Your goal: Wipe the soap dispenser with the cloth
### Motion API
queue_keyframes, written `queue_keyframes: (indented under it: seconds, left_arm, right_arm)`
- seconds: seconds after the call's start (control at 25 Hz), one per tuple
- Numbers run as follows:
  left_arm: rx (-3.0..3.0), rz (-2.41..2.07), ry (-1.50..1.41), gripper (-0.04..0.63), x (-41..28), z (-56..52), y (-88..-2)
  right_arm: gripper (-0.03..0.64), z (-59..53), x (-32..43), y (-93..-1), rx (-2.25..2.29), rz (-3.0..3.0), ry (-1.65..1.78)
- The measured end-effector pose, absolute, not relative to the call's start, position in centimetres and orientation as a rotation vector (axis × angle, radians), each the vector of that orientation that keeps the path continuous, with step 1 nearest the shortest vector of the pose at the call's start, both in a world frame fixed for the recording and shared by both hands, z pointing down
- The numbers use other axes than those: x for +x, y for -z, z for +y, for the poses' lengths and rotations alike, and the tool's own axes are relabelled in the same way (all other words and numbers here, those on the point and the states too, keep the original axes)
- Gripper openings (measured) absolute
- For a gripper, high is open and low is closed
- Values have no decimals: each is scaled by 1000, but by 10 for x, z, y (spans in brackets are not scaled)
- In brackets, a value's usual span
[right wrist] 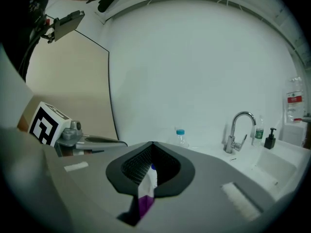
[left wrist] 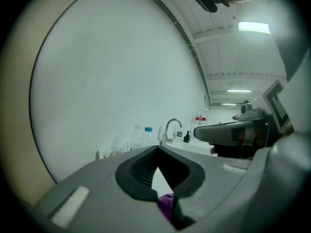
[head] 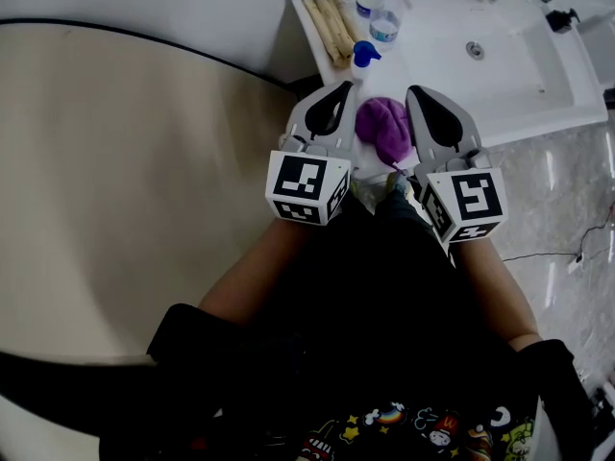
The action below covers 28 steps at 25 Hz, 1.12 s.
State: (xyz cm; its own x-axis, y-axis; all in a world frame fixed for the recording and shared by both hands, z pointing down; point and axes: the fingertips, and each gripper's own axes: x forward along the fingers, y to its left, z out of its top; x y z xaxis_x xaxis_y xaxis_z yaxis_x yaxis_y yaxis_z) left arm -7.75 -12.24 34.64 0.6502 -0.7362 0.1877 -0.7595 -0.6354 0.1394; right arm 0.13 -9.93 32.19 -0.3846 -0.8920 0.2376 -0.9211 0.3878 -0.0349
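Left tongs and right tongs are hovering side by side over the table's near edge, each pressed together at the tips. Whether either is nipping a fold I cannot tell. Between them the purple cloth is sitting bunched, probably being readied for the wipe. Just beyond it the blue-topped dispenser is standing, seemingly not yet touched. A bottle and tan sticks are crowding close behind it, while the sink is lying off to the right.

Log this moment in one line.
left tool: shut | right tool: shut | cloth: purple, between tools | soap dispenser: beyond cloth, untouched
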Motion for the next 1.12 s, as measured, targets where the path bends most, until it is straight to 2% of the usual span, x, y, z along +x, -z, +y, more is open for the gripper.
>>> queue_keyframes:
  seconds: [0.56,1.12]
  left_arm:
    - [2666,-1347,-97,0,-70,-93,-320]
    - [2453,-1729,-42,0,-2,-16,-311]
  right_arm:
    - [23,-83,10,-313,1575,-2500,-202]
    - [23,-26,80,-307,1248,-2703,-117]
